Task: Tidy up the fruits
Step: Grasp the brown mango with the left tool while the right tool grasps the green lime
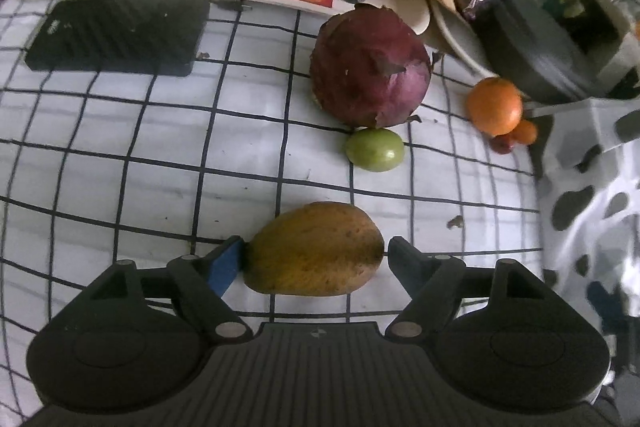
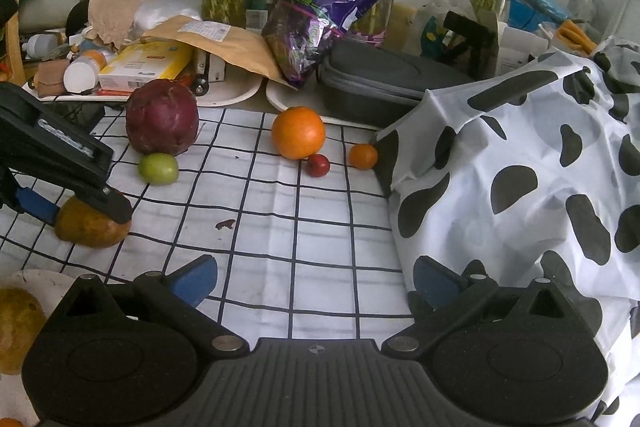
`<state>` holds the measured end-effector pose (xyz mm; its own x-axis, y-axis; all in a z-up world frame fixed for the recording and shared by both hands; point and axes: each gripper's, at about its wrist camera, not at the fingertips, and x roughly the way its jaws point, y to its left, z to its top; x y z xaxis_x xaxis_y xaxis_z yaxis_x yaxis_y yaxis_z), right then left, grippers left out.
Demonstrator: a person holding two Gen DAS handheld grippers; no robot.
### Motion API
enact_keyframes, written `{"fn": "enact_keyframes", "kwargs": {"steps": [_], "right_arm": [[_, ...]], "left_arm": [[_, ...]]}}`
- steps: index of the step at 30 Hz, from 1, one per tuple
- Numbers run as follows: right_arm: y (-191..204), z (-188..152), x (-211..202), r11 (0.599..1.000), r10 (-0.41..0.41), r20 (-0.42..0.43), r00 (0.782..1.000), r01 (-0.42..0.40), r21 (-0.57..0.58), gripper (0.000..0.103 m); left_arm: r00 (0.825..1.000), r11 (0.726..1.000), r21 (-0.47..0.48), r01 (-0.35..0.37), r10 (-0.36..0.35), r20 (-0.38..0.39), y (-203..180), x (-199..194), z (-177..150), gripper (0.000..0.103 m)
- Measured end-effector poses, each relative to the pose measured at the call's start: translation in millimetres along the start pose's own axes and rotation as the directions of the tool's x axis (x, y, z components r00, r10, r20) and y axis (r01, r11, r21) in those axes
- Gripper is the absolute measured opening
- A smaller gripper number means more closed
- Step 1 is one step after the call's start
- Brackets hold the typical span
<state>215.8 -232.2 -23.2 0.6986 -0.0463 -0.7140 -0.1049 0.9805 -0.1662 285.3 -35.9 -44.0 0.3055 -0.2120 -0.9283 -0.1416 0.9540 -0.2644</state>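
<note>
Mango: a yellow-brown mango (image 1: 314, 251) lies on its side on the grid-patterned cloth (image 1: 120, 155), squarely between the two fingers of the left gripper (image 1: 314, 257).
Left gripper: its blue-padded fingers (image 1: 224, 267) sit against the two ends of the fruit, closed in on it; from the right wrist view one dark finger covers part of the mango (image 2: 90, 227), so the far contact is hard to check there.
Right gripper: the right gripper (image 2: 314, 281) hangs over bare cloth with its jaws spread wide and nothing between them.
Far row: a big purple-red round fruit (image 1: 370, 67) sits toward the back, with a small green fruit (image 1: 375, 149) just in front of it, touching or nearly so.
Orange cluster: a large orange (image 2: 298, 132), a small red fruit (image 2: 318, 165) and a small orange one (image 2: 363, 156) are grouped near the cloth's edge; in the left wrist view the two small ones are half hidden behind the large orange (image 1: 495, 105).
Spotted cover: a white sheet with black patches (image 2: 520, 167) drapes over something at the right; what lies under it cannot be seen.
Bottom-left corner: a pale plate (image 2: 36, 281) holds another yellowish fruit (image 2: 16, 331), cut off by the frame edge and partly behind the gripper body, so I cannot say what kind.
Clutter behind: a tray (image 2: 236, 97) with boxes, a brown envelope (image 2: 224, 43) and a purple bag (image 2: 328, 11) stand at the table's back; labels are too blurred to read.
Dark slab: a flat black object (image 1: 116, 35) lies on the cloth at the far left, its nature unclear.
</note>
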Motion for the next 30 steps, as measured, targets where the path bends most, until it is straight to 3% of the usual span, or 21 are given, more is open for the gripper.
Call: {"fn": "enact_keyframes", "kwargs": {"steps": [8,13,17,25,30], "right_arm": [[-2.5,-3.1,-0.1,1.000,-0.005,-0.008,1.000,0.005,0.001,0.103],[-4.1,-6.1,2.8,1.000,-0.018,-0.022,1.000,0.018,0.002,0.103],[-3.5,-6.0,4.0,1.000,-0.020,-0.026,0.999,0.020,0.011,0.103],[10.4,0.6,16.1,1.000,0.004,-0.035,0.999,-0.005,-0.021,0.103],[28.5,13.4,26.2,0.995,0.085,-0.029,0.996,-0.086,-0.042,0.103]], "left_arm": [[0.990,0.990,0.033,-0.138,0.137,0.026,-18.5,6.9,-2.4,0.077],[0.992,0.992,0.041,-0.120,0.118,0.048,-12.5,2.4,-2.4,0.073],[0.981,0.980,0.130,-0.152,0.134,0.141,-17.7,-15.8,-4.9,0.072],[0.976,0.979,0.197,-0.048,0.004,0.216,15.0,-35.8,-2.5,0.072],[0.965,0.971,0.237,-0.020,-0.042,0.257,33.0,-43.8,-7.2,0.072]]}}
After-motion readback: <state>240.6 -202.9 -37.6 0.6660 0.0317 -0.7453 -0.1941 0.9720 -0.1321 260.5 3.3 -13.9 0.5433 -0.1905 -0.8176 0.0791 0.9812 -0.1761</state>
